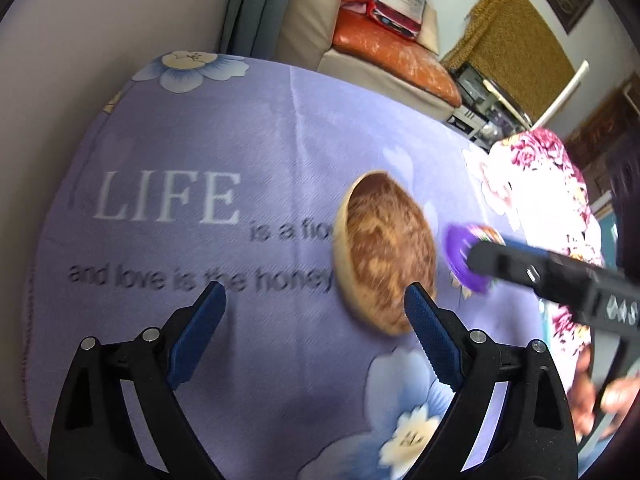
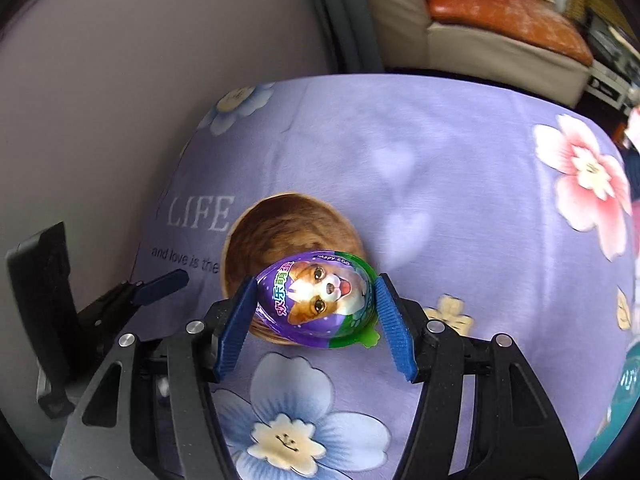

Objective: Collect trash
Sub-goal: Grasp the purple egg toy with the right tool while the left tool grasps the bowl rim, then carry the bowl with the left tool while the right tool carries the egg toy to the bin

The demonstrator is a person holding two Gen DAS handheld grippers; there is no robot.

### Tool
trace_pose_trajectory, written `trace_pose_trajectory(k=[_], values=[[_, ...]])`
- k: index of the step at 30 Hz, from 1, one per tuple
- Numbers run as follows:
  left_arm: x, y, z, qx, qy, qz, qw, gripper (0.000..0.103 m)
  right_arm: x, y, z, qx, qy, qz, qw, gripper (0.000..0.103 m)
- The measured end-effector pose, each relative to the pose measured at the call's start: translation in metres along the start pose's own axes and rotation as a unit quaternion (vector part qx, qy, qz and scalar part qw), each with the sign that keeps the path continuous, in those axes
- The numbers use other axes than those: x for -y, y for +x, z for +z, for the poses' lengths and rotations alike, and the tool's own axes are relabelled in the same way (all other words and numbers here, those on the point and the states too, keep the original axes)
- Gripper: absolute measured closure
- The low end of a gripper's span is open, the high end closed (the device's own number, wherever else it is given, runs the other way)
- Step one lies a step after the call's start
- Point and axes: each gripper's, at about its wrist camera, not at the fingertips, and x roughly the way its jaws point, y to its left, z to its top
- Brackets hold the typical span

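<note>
Purple toy egg (image 2: 320, 300) sits clamped in the right gripper (image 2: 316, 320) above the wooden bowl (image 2: 272, 228); left gripper (image 1: 316, 320) gapes, holding nothing.

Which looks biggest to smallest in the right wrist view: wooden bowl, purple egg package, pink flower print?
1. wooden bowl, though the egg covers part of it.
2. purple egg package and pink flower print: too close to rank. The egg sits between the right gripper pads, nearer the camera, so it looks inflated.
</note>
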Motion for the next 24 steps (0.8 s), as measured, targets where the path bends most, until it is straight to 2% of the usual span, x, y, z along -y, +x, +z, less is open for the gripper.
trace_pose_trajectory(k=[3,5,6,7,10,16,24], values=[[0.016,0.010,0.008,-0.004,0.011,0.011,0.9999,0.025,0.017,-0.008,-0.003,0.007,0.019,-0.006,1.000,0.046],[0.027,0.021,0.011,-0.017,0.020,0.019,0.9995,0.049,0.033,-0.019,-0.009,0.010,0.035,-0.009,0.999,0.046],[0.029,0.025,0.012,-0.021,0.021,0.023,0.9993,0.056,0.040,-0.024,-0.009,0.011,0.040,-0.009,0.999,0.046],[0.033,0.029,0.012,-0.023,0.024,0.032,0.9990,0.070,0.046,-0.028,-0.010,0.012,0.046,-0.010,0.999,0.046],[0.041,0.032,0.009,-0.013,0.028,0.064,0.9975,0.086,0.069,-0.045,-0.025,0.022,0.065,-0.017,0.997,0.046],[0.071,0.010,-0.003,0.024,0.053,0.084,0.9947,0.094,0.108,-0.070,-0.058,0.040,0.105,-0.015,0.994,0.046],[0.128,0.000,-0.030,0.017,0.101,0.077,0.9918,0.094,0.146,-0.097,-0.092,0.070,0.150,-0.007,0.986,0.046]])
